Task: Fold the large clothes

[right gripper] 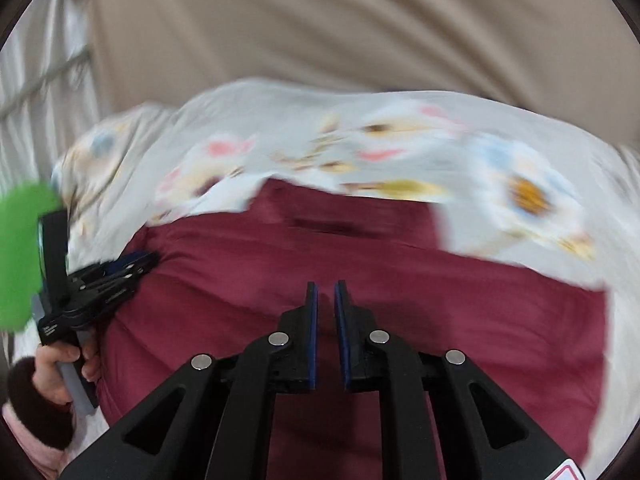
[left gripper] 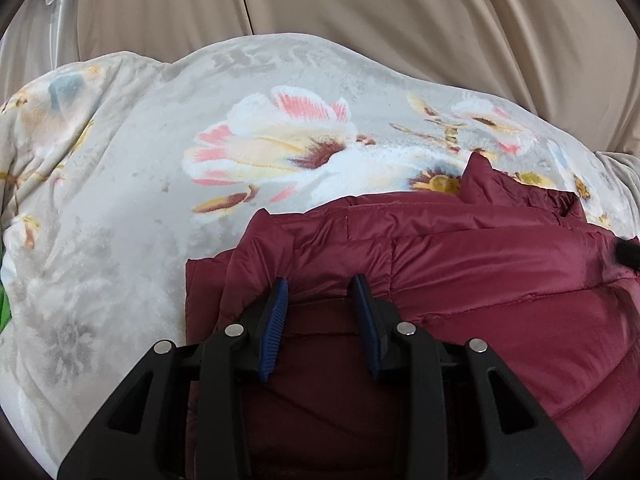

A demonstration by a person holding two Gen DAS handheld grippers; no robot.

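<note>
A maroon quilted puffer jacket (left gripper: 480,264) lies on a floral blanket (left gripper: 120,200). My left gripper (left gripper: 322,286) hovers over the jacket's left part, jaws open with nothing between the blue pads (left gripper: 276,316). In the right wrist view, which is motion-blurred, the jacket (right gripper: 440,300) fills the middle. My right gripper (right gripper: 326,290) is above it with the jaws nearly together, a narrow gap showing and no cloth in it. The left gripper also shows at the jacket's left edge (right gripper: 120,268), held by a hand (right gripper: 56,364).
The floral blanket (right gripper: 400,140) covers the bed under the jacket. Beige fabric (left gripper: 360,20) rises behind it. Something bright green (right gripper: 20,248) sits at the left edge. A rail-like white structure (right gripper: 44,76) is at the far left.
</note>
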